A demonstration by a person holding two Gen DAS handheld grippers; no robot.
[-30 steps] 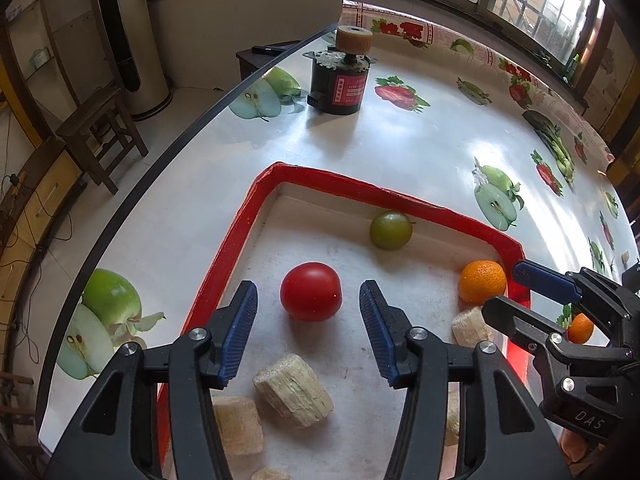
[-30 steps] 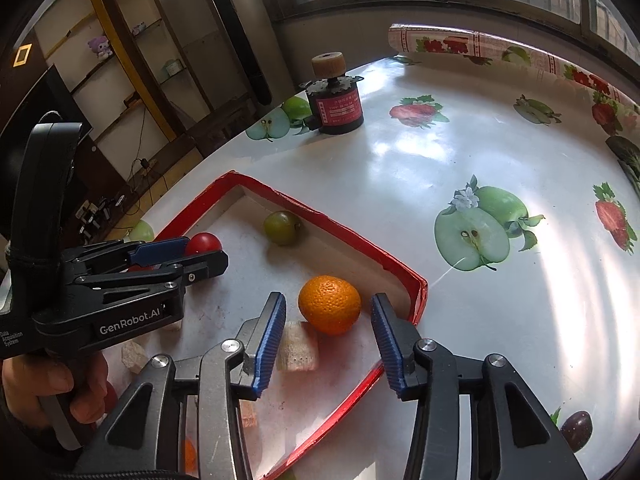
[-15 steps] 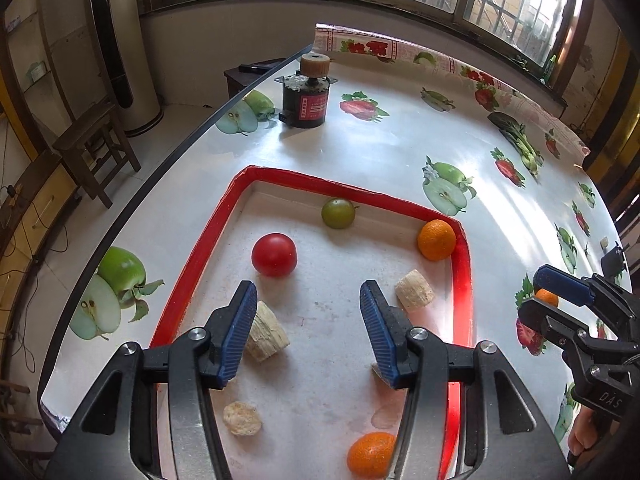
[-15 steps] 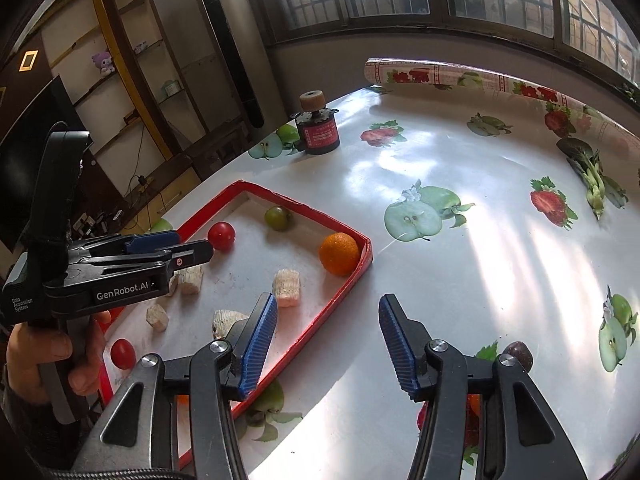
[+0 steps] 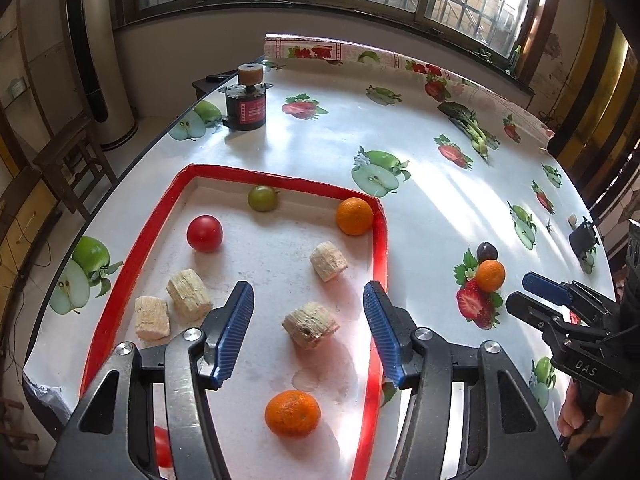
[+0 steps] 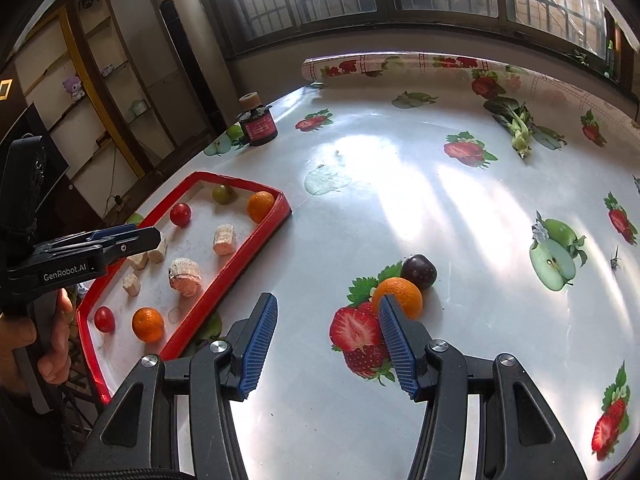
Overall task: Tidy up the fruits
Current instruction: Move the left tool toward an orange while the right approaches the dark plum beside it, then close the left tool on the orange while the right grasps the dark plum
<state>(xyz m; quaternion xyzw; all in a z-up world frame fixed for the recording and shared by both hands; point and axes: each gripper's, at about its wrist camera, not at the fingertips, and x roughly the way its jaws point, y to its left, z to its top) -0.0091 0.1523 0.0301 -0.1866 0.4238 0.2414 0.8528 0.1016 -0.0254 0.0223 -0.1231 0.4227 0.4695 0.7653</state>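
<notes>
Both the left gripper (image 5: pixel 308 334) and the right gripper (image 6: pixel 326 346) are open and empty. A loose orange (image 6: pixel 398 296) touches a dark plum (image 6: pixel 419 271) outside the red tray (image 6: pixel 256 248). Closing on the orange may push the plum away.

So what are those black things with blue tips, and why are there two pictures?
They are tongs that a person holds, one in each hand. Each has a camera looking along its two fingers, so you get one picture per hand. The left tongs hang over a red tray holding oranges, red tomatoes, a green fruit and pale corn cob pieces. Their jaws have just been opening, with nothing gripped. The right tongs are open over the fruit-print table, near a loose orange and a dark plum that touch each other. Neither tongs hold anything.
</notes>
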